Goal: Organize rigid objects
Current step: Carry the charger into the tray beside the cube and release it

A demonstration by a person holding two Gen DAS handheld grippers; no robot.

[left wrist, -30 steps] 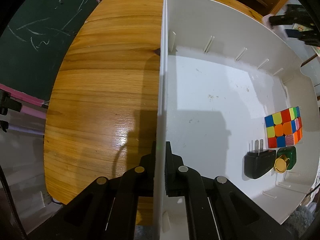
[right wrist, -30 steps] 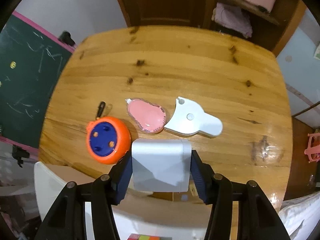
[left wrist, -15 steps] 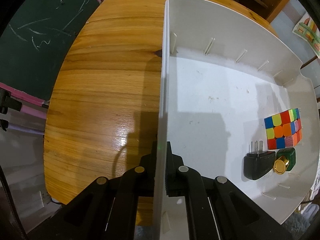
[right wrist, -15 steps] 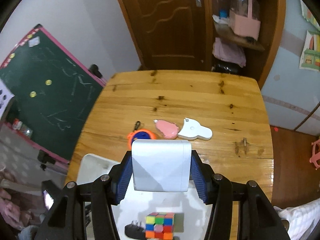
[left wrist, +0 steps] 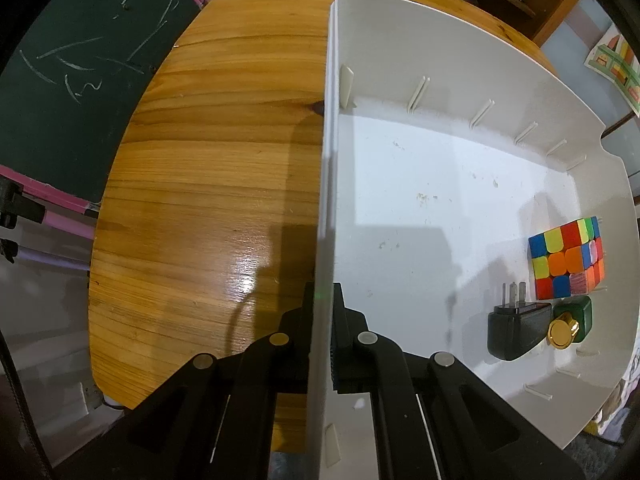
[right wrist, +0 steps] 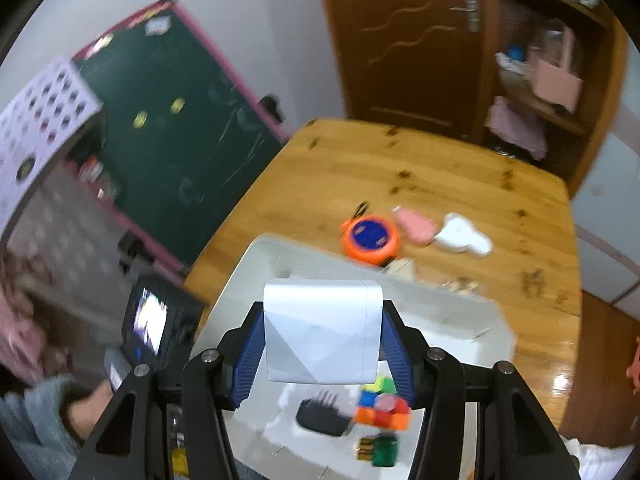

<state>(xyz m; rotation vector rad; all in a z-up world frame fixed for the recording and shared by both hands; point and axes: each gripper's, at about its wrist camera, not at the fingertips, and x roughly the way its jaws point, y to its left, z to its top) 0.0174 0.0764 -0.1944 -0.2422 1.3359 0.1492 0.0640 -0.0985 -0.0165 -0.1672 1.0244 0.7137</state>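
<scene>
We see the left gripper (left wrist: 322, 304) clenched on the side wall of the white tray (left wrist: 460, 80), one finger outside over the wooden table (left wrist: 208, 200) and one inside. The wall runs straight away from this camera, so the long side of the tray points forward along the fingers.

The right gripper (right wrist: 323, 336) grasps a white block (right wrist: 322, 330) between its blue pads (right wrist: 252, 344), which press on its left and right sides. The block looks like a charger, but we cannot tell for sure. Its broad face is turned to the camera and its longer side lies across, from pad to pad. It hangs in the air above the tray.

Inside the tray, at the end near the right gripper, lie three things close together: a colour cube (left wrist: 566, 258), a black plug (left wrist: 518, 330) and a small green bottle (left wrist: 572, 320) with a gold cap. The plug lies flat, and in the left view its two metal pins point away from the camera. The bottle is just beside the plug, and the cube just beyond both.

On the table beyond the tray lie an orange tape measure (right wrist: 370, 238), a pink thing (right wrist: 416, 224) and a white thing (right wrist: 462, 236) in a row. The right view is blurred.
</scene>
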